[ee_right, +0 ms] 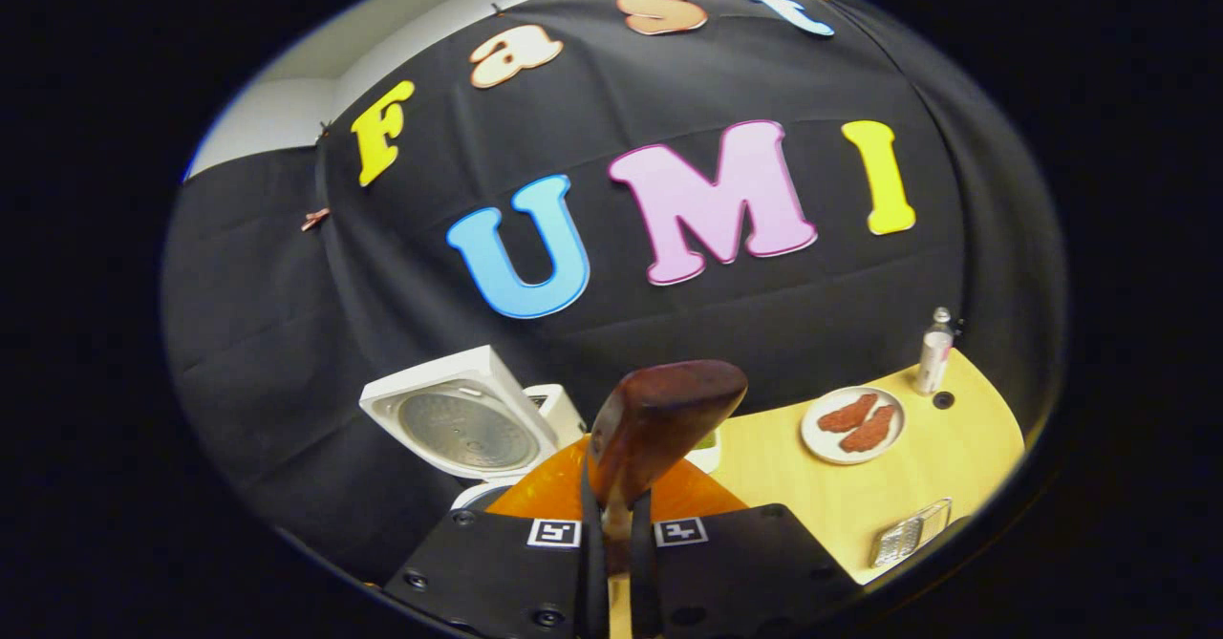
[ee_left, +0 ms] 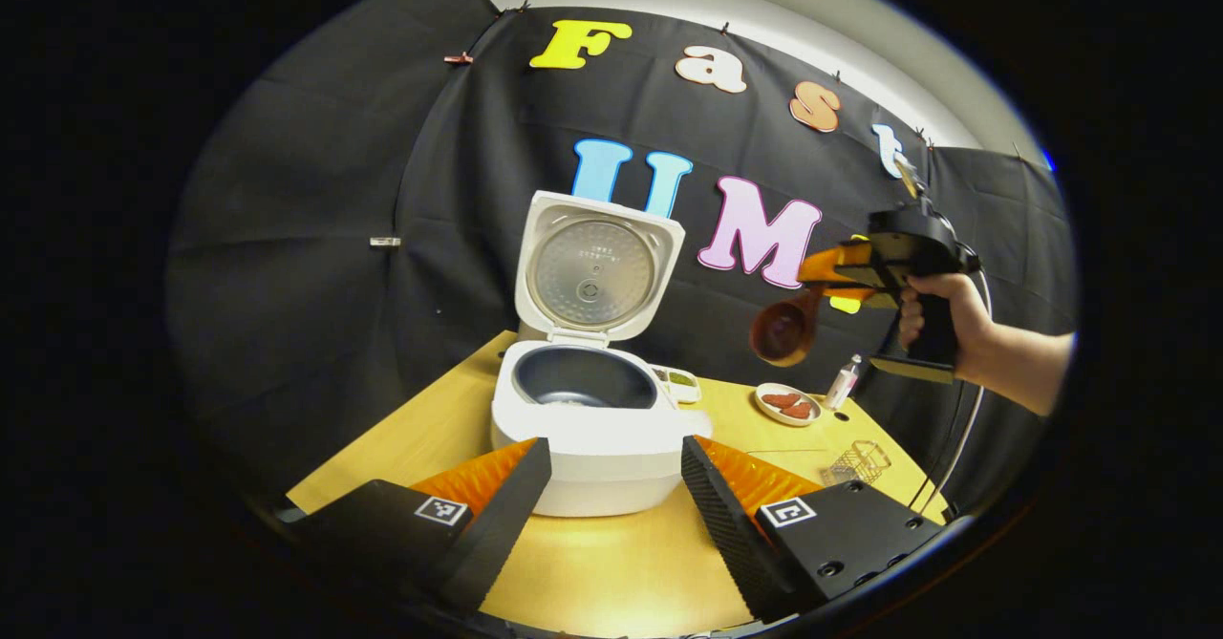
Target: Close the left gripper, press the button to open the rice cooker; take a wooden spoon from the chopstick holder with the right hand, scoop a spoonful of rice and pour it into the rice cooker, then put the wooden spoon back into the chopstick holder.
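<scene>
Wooden table (ee_left: pixel 611 563) carries open rice cooker (ee_left: pixel 597 419); left fingers (ee_left: pixel 516 515) apart, right fingers (ee_right: pixel 588 534) clamp wooden spoon (ee_right: pixel 659 419).

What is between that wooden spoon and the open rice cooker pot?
Nothing visible. The wooden spoon, clamped in the right gripper, hangs in open air up and to the side of the rice cooker, whose lid stands upright.

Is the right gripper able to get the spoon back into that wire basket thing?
Probably yes. The right gripper grips the wooden spoon up in the air, and the wire holder sits on the table below with nothing over it.
</scene>
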`<state>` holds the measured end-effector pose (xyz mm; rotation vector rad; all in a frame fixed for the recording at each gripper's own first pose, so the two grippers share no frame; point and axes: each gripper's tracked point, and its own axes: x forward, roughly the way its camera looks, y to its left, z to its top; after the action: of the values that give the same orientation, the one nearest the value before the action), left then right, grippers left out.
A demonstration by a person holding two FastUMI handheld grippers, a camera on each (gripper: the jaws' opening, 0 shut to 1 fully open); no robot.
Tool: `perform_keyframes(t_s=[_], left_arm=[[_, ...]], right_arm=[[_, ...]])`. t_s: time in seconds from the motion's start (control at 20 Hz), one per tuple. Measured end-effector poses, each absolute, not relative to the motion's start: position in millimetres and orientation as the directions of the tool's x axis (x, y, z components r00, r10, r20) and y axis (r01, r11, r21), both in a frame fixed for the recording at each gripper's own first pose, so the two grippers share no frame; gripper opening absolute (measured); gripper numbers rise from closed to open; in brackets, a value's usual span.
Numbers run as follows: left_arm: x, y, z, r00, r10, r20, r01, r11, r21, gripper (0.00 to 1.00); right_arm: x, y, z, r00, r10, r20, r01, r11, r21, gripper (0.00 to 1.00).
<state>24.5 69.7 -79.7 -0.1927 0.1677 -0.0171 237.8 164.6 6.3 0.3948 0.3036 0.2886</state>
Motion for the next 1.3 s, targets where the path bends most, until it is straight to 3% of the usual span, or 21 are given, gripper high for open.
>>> perform_keyframes(t_s=[0.55, 1.3], left_arm=[[53.2, 8.8, -64.1, 0.986, 0.002, -0.166, -0.031, 0.985, -0.171, 0.95], [43.7, -3.9, -60.9, 0.974, 0.126, -0.188, -0.152, 0.979, -0.136, 0.95]], right_arm=[[217.3, -50.1, -95.2, 0.918, 0.105, -0.382, 0.05, 0.926, 0.375, 0.13], [212.5, -108.6, -249.5, 0.793, 0.043, -0.607, 0.247, 0.889, 0.386, 0.13]])
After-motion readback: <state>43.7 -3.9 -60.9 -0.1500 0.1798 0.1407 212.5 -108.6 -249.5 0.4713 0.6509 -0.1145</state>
